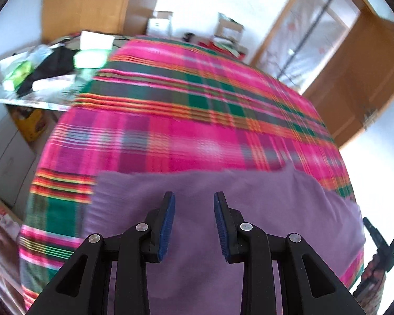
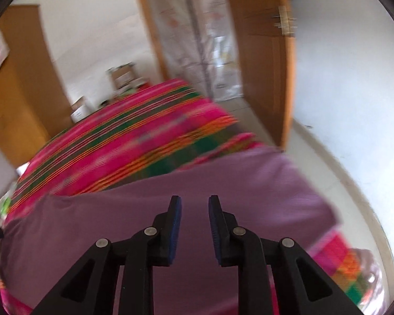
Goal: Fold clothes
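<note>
Bedroom clutter around a plaid bed

We see a pink-and-green plaid bedspread [image 1: 197,99], a messy side table [image 1: 39,78], what may be cardboard boxes [image 1: 160,22], a wooden door [image 2: 270,60] and a wardrobe [image 2: 21,78].

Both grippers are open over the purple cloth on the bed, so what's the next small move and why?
Probably lower the left gripper onto the near part of the purple cloth and close on it. Both it and the right gripper are open and hold nothing, and the cloth lies flat on the plaid bedspread, so folding needs a grip first.
</note>
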Demonstrator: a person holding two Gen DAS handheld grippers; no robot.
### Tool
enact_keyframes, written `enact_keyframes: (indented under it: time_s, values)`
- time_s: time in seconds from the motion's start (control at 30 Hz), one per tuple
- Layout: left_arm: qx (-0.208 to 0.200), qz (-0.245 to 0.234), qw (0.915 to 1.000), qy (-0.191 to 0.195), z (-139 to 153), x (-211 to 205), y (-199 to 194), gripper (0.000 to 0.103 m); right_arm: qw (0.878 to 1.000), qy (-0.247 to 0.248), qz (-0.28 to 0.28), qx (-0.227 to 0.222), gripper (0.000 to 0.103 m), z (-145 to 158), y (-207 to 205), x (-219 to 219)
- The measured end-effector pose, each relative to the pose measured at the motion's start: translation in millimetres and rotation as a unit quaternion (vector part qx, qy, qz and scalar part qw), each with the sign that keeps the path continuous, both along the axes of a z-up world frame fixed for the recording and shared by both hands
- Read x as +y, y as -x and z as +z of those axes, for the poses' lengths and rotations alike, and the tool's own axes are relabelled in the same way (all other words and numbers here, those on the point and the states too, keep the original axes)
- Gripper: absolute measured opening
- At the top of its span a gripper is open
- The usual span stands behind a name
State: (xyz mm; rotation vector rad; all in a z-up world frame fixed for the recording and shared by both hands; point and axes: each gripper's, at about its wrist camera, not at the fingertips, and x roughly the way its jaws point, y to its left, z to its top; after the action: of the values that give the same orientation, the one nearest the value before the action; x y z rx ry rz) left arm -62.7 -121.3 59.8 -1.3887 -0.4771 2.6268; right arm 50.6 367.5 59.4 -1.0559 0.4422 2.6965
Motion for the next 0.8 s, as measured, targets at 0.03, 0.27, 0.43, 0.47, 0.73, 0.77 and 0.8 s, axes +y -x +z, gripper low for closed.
enact_keyframes:
  time_s: [0.03, 0.27, 0.43, 0.47, 0.73, 0.77, 0.8]
  values:
    - [-0.002, 0.011, 0.9999, -0.001, -0.2, -7.8, 0.1, 0.031, 1.0, 0.0, 0.019, 0.0, 0.022, -0.4, 7.1, -12.6]
    - [-0.018, 0.066, 0.9973, -0.028, -7.5, -55.9, -4.1, 0.031, 0.992, 0.02, 0.121, -0.003, 0.022, -4.5, 47.3, -87.3]
    - [-0.03, 0.083, 0.9947, -0.052, -14.6, -76.4, -12.5, 0.031, 0.979, 0.032, 0.201, -0.002, 0.023, -3.4, 68.7, -147.9]
    - [-0.031, 0.084, 0.9944, -0.056, -15.6, -79.2, -16.1, 0.031, 0.975, 0.035, 0.218, -0.003, 0.023, -3.2, 71.7, -161.8]
    - [-0.036, 0.094, 0.9909, -0.09, -23.7, -100.9, -45.2, 0.031, 0.92, 0.062, 0.386, -0.011, 0.027, -4.1, 72.3, -285.2]
    - [-0.037, 0.095, 0.9903, -0.094, -24.7, -103.6, -48.8, 0.031, 0.912, 0.065, 0.405, -0.011, 0.028, -3.4, 69.1, -299.6]
    - [-0.037, 0.097, 0.9898, -0.098, -25.7, -106.3, -52.4, 0.031, 0.904, 0.066, 0.423, -0.009, 0.03, -2.3, 65.1, -312.8]
